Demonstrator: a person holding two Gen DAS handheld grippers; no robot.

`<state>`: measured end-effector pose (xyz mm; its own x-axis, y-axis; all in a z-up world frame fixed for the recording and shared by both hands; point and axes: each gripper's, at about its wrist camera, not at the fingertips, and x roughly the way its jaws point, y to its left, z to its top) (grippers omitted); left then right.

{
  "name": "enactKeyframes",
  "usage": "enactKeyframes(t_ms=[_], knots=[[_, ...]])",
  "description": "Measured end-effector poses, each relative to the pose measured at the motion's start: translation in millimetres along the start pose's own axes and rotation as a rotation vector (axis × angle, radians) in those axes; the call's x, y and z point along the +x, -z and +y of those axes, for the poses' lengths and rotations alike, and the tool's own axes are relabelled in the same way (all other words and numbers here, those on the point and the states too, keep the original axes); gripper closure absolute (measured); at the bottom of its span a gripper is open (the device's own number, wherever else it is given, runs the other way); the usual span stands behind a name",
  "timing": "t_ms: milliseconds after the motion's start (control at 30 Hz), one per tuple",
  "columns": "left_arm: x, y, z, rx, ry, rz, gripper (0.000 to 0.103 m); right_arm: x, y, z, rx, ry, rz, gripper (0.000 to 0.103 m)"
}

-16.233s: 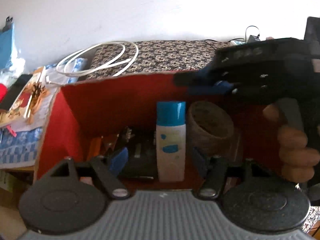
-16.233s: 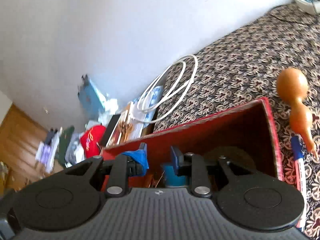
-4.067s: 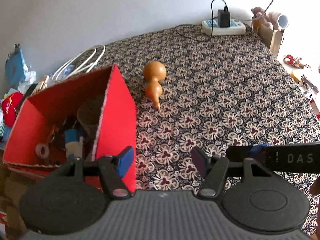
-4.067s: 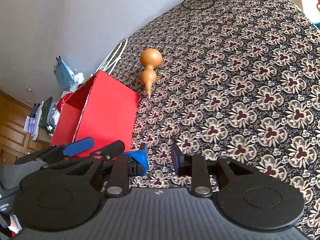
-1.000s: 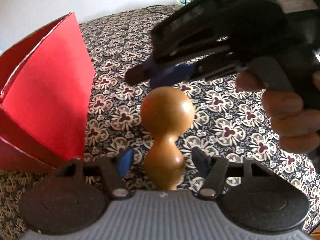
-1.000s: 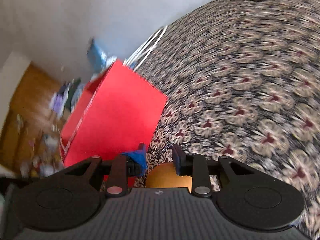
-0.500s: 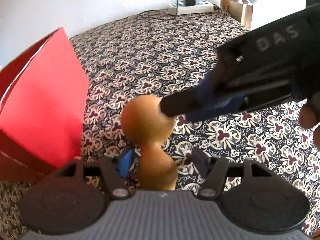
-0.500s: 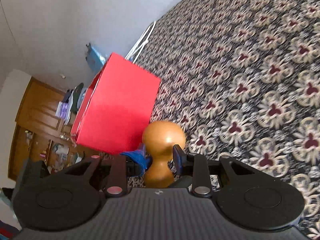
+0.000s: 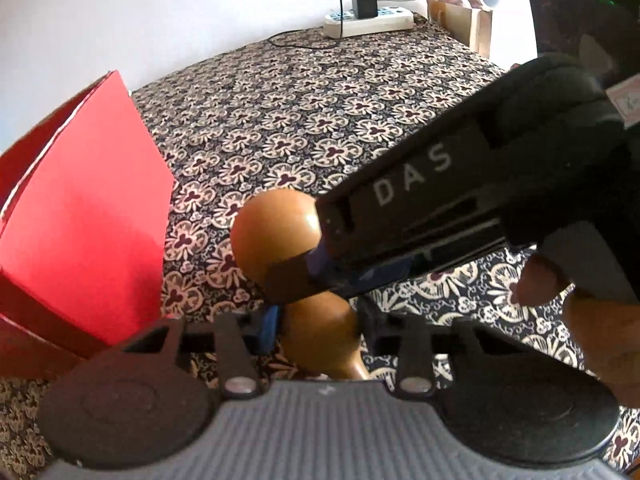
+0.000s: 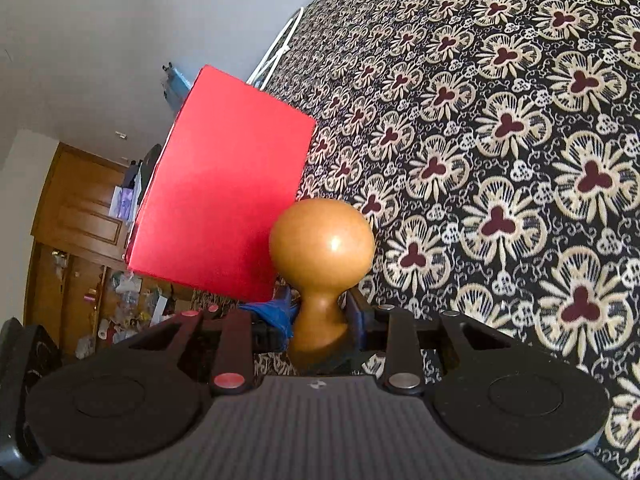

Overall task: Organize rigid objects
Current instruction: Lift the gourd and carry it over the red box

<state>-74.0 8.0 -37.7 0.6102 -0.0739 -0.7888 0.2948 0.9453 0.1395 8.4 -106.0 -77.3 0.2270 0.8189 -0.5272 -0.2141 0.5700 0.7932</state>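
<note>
Standing at the left on the patterned cloth [image 9: 360,120], a red box [image 9: 84,220] is seen from its closed side, near but not touching a brown wooden gourd [image 9: 276,236]. The left hand-held gripper [image 9: 316,330] has the gourd's smaller lower bulb between its closing jaws, the blue pads at the bulb's sides. The right hand-held gripper [image 10: 320,320], reaching in from the right with a person's fingers [image 9: 560,292] on its handle, is clamped on the gourd's narrow waist. A white power strip [image 9: 368,24] lies at the far edge.
</note>
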Motion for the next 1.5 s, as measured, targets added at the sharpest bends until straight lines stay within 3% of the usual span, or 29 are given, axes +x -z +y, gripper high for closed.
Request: enactKeyframes(t_ms=[367, 600, 833, 1200, 1500], knots=[[-31, -3, -7, 0.031, 0.054, -0.051, 0.067, -40, 15, 10, 0.005, -0.044, -0.069, 0.092], [-59, -14, -4, 0.047, 0.06, -0.137, 0.067, -62, 10, 36, -0.045, -0.07, -0.153, 0.092], [-85, -33, 26, 0.059, 0.092, -0.251, 0.067, -70, 4, 80, -0.118, -0.078, -0.273, 0.092], [-121, -40, 131, 0.093, 0.078, -0.404, 0.067, -3, -17, 174, -0.243, -0.077, -0.392, 0.092], [-104, -40, 224, 0.101, 0.041, -0.38, 0.067, 80, -39, 213, -0.26, -0.024, -0.385, 0.092]])
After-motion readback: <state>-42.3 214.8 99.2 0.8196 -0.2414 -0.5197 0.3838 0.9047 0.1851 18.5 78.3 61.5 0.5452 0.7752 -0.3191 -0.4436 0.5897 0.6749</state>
